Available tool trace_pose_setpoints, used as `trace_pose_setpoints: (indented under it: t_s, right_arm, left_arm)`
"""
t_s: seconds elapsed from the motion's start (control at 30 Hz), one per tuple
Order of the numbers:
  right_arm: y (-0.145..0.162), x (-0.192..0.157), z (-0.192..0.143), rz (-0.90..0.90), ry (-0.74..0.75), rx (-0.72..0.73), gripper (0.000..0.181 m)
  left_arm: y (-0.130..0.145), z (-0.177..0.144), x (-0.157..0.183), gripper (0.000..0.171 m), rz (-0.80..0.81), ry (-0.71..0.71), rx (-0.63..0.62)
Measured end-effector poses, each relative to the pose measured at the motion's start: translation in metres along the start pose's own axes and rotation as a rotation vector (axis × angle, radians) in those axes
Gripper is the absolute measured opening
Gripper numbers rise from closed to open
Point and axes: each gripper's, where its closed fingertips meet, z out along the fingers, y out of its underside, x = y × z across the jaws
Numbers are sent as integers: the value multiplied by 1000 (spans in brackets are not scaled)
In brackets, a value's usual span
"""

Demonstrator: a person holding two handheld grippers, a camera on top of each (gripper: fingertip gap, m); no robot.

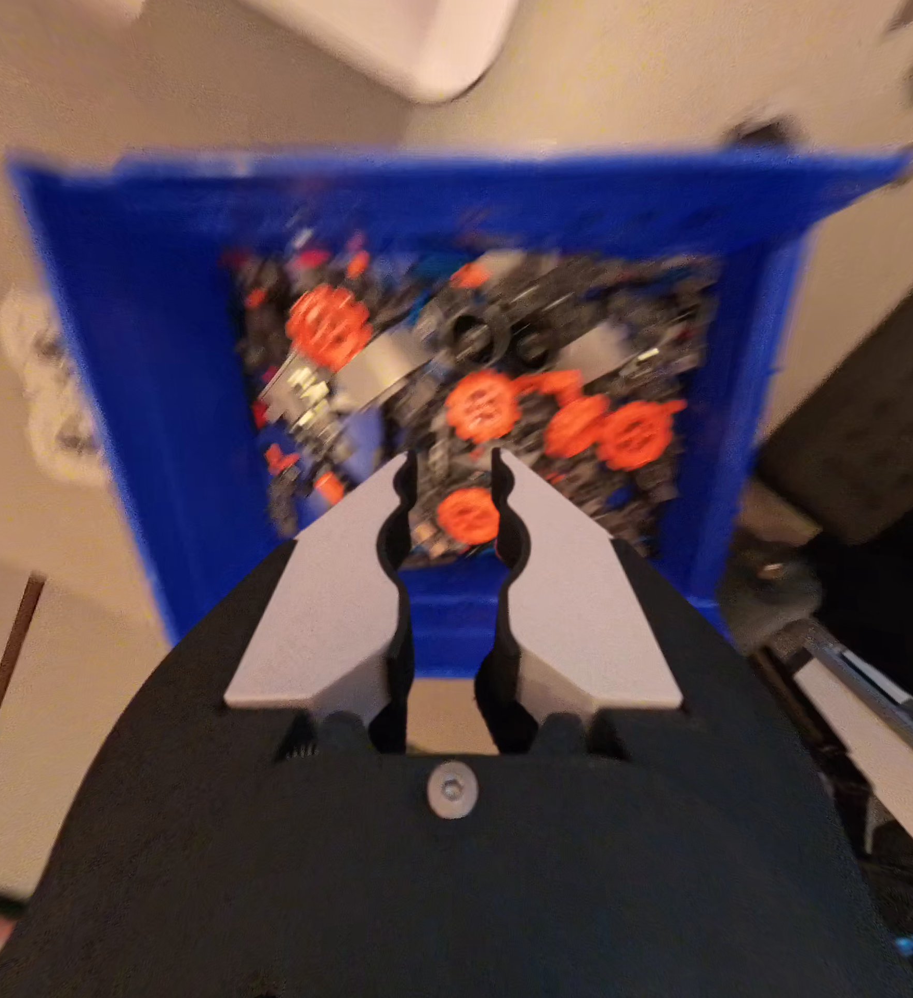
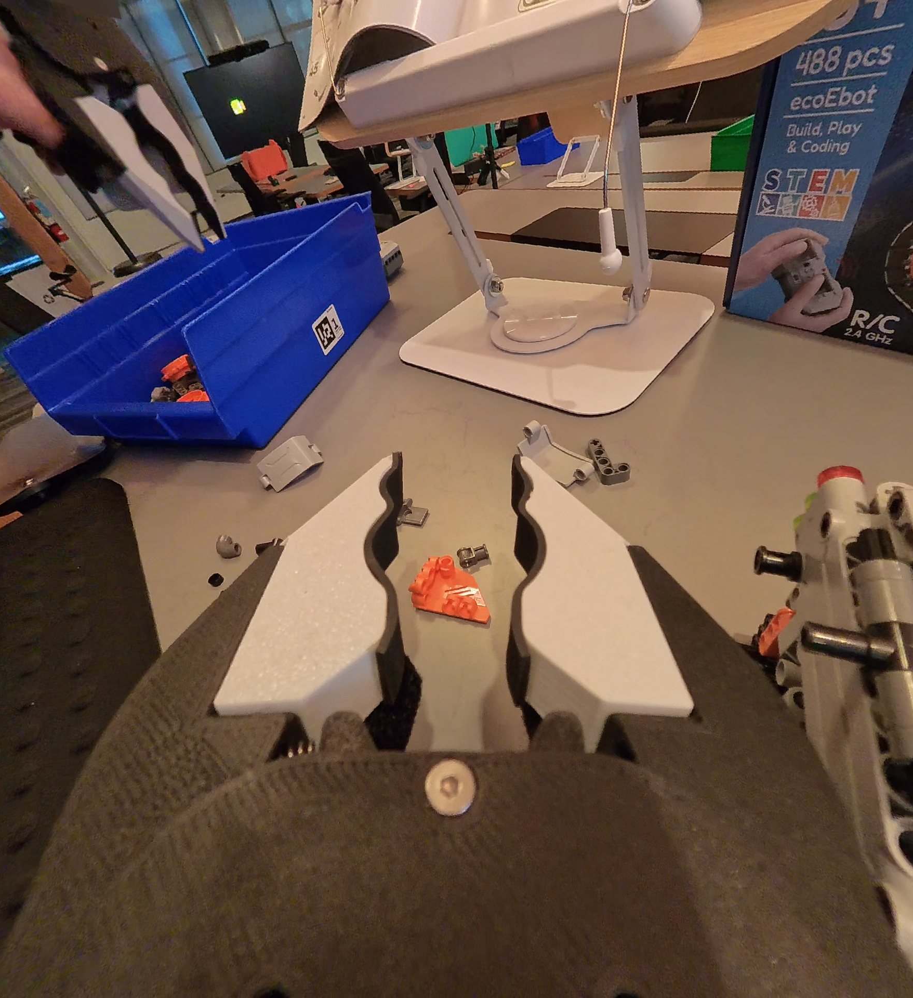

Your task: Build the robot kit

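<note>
My left gripper (image 1: 453,459) hangs open and empty above a blue bin (image 1: 146,378), pointing down into it. The bin holds a heap of black, grey and orange building parts, among them several orange gear wheels (image 1: 480,406). This view is blurred. In the right wrist view the left gripper (image 2: 208,237) shows above the same blue bin (image 2: 259,345). My right gripper (image 2: 457,464) is open and empty, low over the grey table (image 2: 740,432). An orange panel piece (image 2: 448,594) lies on the table between its fingers, with a small dark connector (image 2: 473,555) beside it.
A part-built grey and white model (image 2: 875,648) stands at the right. Loose grey pieces (image 2: 289,462) (image 2: 556,453) and a dark angled beam (image 2: 608,467) lie ahead. A white stand (image 2: 556,345) and a blue product box (image 2: 843,178) are behind. A dark mat (image 2: 44,594) lies at left. The grippers' ends are close to 35 cm from one another.
</note>
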Motion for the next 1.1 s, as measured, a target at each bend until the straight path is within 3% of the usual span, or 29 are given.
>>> trace_pose_setpoints:
  t_s: [0.03,0.17,0.53,0.6,0.63,0.87,1.0,1.1]
  right_arm:
    - [0,0,0,-1,1,-3,38]
    - [1,0,1,-7,3,-10,37]
    - [2,1,1,-3,8,-13,37]
    - [2,1,1,-2,8,-11,37]
    - [1,1,1,-1,7,-11,37]
    - [2,1,1,1,6,-12,37]
    - [2,1,1,1,7,-14,37]
    - [2,1,1,0,9,-13,37]
  left_arm:
    - [16,5,-18,19,-37,-16,-46]
    - [67,42,-27,21,-77,104,-277]
    - [86,84,-13,29,-33,226,-467]
    - [84,89,-15,20,-50,217,-463]
    - [84,89,-13,6,-48,231,-457]
    - [74,87,-38,5,-83,173,-370]
    - [63,82,-69,6,-59,45,-320]
    - [57,76,-68,16,-69,67,-288]
